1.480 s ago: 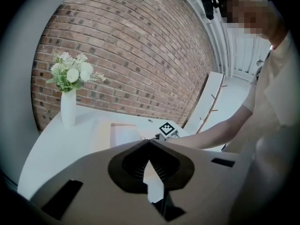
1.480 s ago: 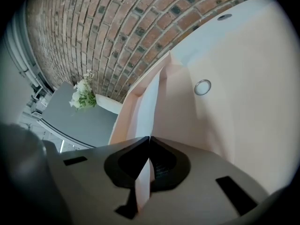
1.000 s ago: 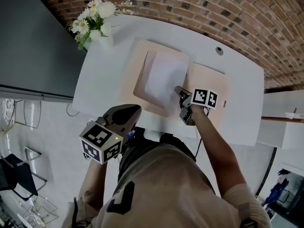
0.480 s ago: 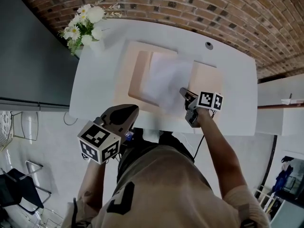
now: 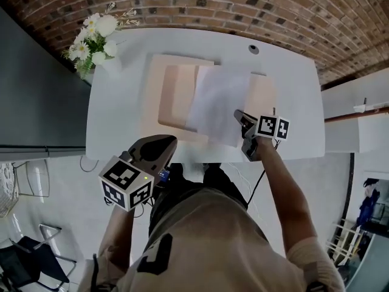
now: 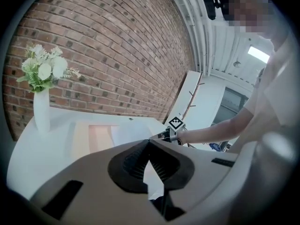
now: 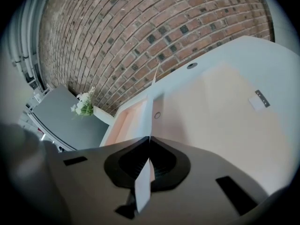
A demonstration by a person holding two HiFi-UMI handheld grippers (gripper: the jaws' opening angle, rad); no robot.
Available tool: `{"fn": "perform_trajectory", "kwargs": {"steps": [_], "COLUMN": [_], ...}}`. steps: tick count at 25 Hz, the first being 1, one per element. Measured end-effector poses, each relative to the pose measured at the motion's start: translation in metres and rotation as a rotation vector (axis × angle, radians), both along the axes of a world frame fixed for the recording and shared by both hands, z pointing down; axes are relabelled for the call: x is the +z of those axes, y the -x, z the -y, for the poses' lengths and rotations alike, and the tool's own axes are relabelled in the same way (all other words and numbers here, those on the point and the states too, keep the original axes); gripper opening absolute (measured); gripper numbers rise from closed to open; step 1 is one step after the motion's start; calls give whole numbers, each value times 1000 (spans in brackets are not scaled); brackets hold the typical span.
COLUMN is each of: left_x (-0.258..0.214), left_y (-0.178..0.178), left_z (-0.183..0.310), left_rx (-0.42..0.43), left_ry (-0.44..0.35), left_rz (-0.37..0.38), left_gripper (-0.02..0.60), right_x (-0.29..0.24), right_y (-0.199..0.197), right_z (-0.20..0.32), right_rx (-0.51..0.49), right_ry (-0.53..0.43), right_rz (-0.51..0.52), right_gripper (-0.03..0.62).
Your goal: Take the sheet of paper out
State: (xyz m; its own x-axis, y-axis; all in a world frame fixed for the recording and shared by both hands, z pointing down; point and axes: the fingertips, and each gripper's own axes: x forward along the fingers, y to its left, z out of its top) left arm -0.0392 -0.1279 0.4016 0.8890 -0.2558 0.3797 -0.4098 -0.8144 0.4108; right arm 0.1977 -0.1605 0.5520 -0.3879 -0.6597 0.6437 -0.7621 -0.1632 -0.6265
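A white sheet of paper [image 5: 219, 102] lies half over a shallow beige folder tray [image 5: 171, 96] and half over its opened beige flap [image 5: 265, 93] on the white table [image 5: 121, 108]. My right gripper [image 5: 237, 114] is shut on the sheet's near right edge. In the right gripper view the paper [image 7: 151, 109] runs edge-on up out of the right gripper [image 7: 149, 139], with a strip of it behind the pads. My left gripper [image 5: 171, 142] hangs off the table's front edge near the person's body. In its own view the left gripper [image 6: 149, 141] is shut with nothing in it.
A white vase of flowers [image 5: 91, 38] stands at the table's far left corner. A small round grommet [image 5: 253, 49] sits at the far edge. A brick wall [image 5: 243, 5] runs behind the table, and a dark panel [image 5: 36, 84] stands at the left.
My right gripper has drawn the sheet to the right, so more of the tray's beige bottom shows. The left gripper has stayed where it was.
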Motion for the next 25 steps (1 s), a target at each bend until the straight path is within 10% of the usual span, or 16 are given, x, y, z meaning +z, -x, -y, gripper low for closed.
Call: {"fn": "perform_trajectory", "kwargs": {"steps": [25], "left_x": [-10], "left_y": [-5], "left_z": [-24], "left_rx": [54], "left_ry": [-29], "left_rz": [11], "left_gripper": [14], "right_x": [-37], "right_y": [-45], "right_z": [-44], "right_rx": [23], "right_ry": [-93], "right_rz": [-193], "right_gripper": [24]}}
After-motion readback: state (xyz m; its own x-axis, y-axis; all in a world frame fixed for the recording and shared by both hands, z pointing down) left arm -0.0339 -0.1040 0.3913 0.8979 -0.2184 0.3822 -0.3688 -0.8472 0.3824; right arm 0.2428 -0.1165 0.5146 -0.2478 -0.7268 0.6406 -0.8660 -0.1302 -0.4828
